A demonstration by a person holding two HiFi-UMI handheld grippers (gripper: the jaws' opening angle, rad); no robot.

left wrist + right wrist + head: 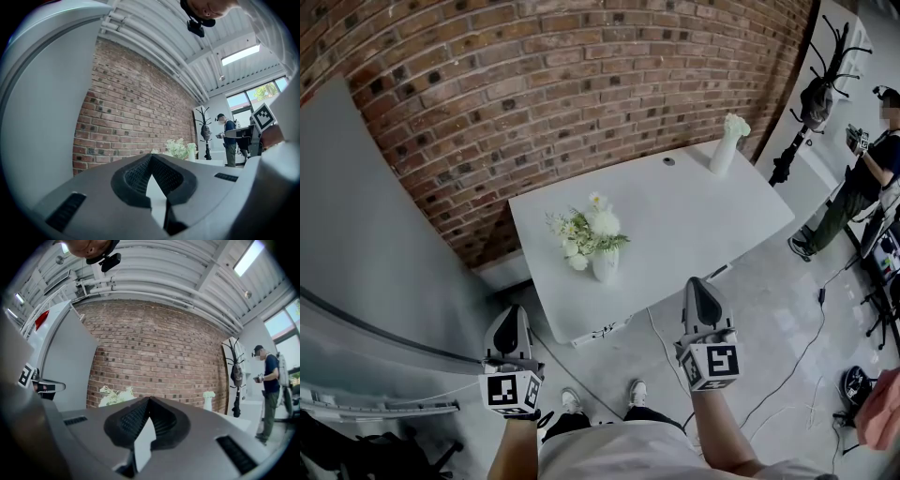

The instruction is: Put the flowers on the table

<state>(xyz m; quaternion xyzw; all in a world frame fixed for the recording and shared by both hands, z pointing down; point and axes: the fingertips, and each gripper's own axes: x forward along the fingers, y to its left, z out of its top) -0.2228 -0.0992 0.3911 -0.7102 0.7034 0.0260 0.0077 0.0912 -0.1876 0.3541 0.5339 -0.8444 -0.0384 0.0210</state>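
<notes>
The flowers (pixel 589 232) are a loose bunch of white and pale-green blooms with a few dark green leaves, standing upright in a small white vase (pixel 606 266). They are on the white table (pixel 694 225), close to its near edge and towards its left edge, well away from the far right corner. At that corner a second, slim vase (pixel 725 150) holds a single pale bloom just in front of the brick wall (pixel 581 84). Both grippers are held off the table, over the floor (pixel 769 328) on the near side of the near edge. The left gripper (pixel 512 323) is off the table's near left corner and the right gripper (pixel 703 295) is further along the same edge. The flowers stand beyond them and between them, well apart from both and somewhat nearer the left one. In the left gripper view the flowers (pixel 178 147) show small above the closed jaws of the left gripper (pixel 151 161), whose tips meet with nothing between them. The right gripper (pixel 149 401) likewise has its jaws together and empty, the flowers (pixel 115 396) showing above and to the left of them.
</notes>
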